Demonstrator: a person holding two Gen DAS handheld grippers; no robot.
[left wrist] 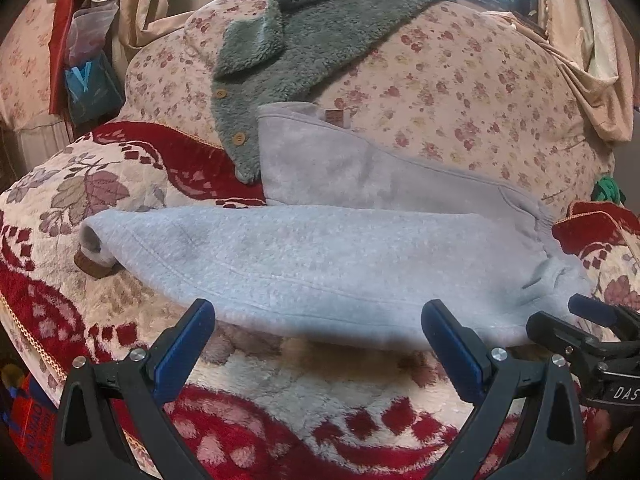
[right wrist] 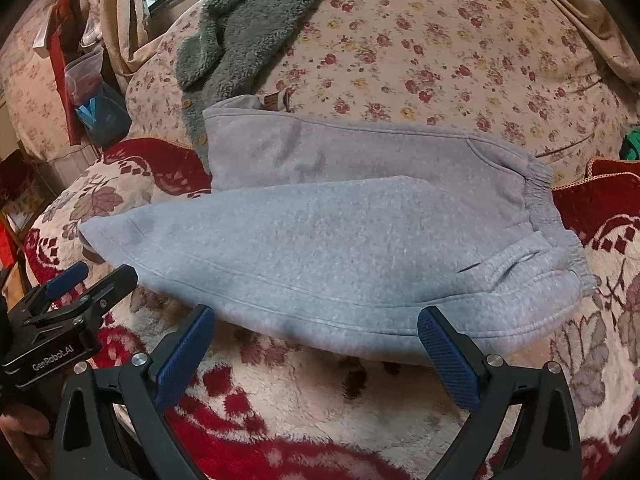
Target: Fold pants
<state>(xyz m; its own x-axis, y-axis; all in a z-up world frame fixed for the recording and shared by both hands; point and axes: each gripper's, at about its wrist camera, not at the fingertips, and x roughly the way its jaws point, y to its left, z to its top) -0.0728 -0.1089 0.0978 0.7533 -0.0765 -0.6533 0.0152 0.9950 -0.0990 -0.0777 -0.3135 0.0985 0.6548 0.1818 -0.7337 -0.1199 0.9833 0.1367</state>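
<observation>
Light grey fleece pants (left wrist: 320, 256) (right wrist: 328, 240) lie flat on a red and cream floral blanket (left wrist: 280, 408) (right wrist: 304, 400), legs to the left, elastic waistband (right wrist: 544, 208) to the right. One leg lies over the other; the far leg's cuff (left wrist: 288, 120) shows a brown tag. My left gripper (left wrist: 318, 344) hovers open just short of the pants' near edge, nothing between its blue pads. My right gripper (right wrist: 316, 344) is also open and empty at the near edge. Each gripper shows in the other's view: the right gripper (left wrist: 592, 332) low right, the left gripper (right wrist: 80, 292) low left.
A grey-green fleece jacket (left wrist: 304, 40) (right wrist: 248, 28) lies behind the pants on a floral quilt (left wrist: 460, 92) (right wrist: 440, 40). Curtains and a window stand at the back. A hanging blue pouch (left wrist: 90, 88) and red items sit at the left. A green object (left wrist: 608, 188) peeks in at the right.
</observation>
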